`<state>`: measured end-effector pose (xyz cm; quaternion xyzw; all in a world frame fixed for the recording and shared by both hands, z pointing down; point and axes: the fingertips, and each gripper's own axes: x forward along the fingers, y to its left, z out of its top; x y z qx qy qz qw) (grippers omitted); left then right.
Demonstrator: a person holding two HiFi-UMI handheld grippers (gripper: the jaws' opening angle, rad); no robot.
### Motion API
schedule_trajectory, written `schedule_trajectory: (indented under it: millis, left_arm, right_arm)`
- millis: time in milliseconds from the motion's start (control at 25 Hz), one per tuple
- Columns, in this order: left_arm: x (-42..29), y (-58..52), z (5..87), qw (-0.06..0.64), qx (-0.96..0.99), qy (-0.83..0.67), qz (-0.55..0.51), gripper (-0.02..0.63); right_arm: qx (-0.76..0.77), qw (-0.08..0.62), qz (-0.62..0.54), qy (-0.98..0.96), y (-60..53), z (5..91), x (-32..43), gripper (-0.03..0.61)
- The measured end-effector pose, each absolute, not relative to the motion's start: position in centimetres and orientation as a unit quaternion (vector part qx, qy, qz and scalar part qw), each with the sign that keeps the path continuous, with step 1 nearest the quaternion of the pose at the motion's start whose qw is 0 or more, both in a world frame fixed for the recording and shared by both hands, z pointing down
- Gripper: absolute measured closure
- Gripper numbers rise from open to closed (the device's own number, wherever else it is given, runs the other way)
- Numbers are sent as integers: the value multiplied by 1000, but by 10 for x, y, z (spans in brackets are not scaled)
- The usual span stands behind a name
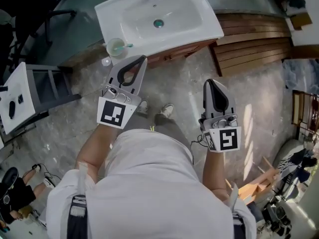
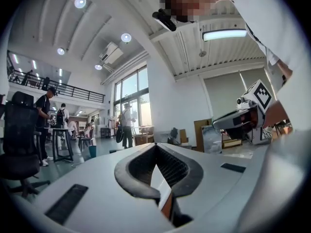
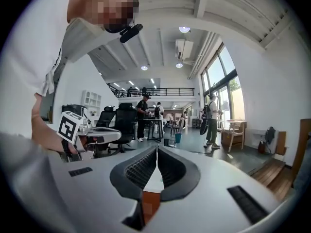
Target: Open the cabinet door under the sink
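1. The cabinet door (image 1: 180,51) shows only as a thin brown wooden strip beneath the near edge of the white sink (image 1: 199,26). It lies ahead of both sets of jaws and touches neither.
2. The left gripper (image 1: 141,59) points up toward the sink's front edge, its tips pressed together on nothing, just beside a cup (image 1: 116,47).
3. The right gripper (image 1: 211,82) is held further back, its jaws likewise clenched and empty.

Brown cabinet (image 1: 184,51) beneath white sink (image 1: 110,15)
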<state>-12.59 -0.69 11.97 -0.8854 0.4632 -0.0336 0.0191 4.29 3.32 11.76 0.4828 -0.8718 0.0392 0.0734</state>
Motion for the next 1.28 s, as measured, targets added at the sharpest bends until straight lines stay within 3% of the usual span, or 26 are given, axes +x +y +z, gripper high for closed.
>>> schedule_trajectory:
  millis: [240, 840, 1280]
  left_arm:
    - [-87, -5, 185, 71, -889, 425, -155, 607]
    - [-75, -42, 435, 20, -902, 408, -139, 607]
    - [-53, -51, 548, 6, -906, 406, -124, 607]
  right_arm:
    - [450, 102, 78, -884, -2, 204, 51, 543]
    - [415, 187, 92, -886, -50, 486, 30, 542]
    - [417, 176, 86, -888, -65, 596, 27, 541]
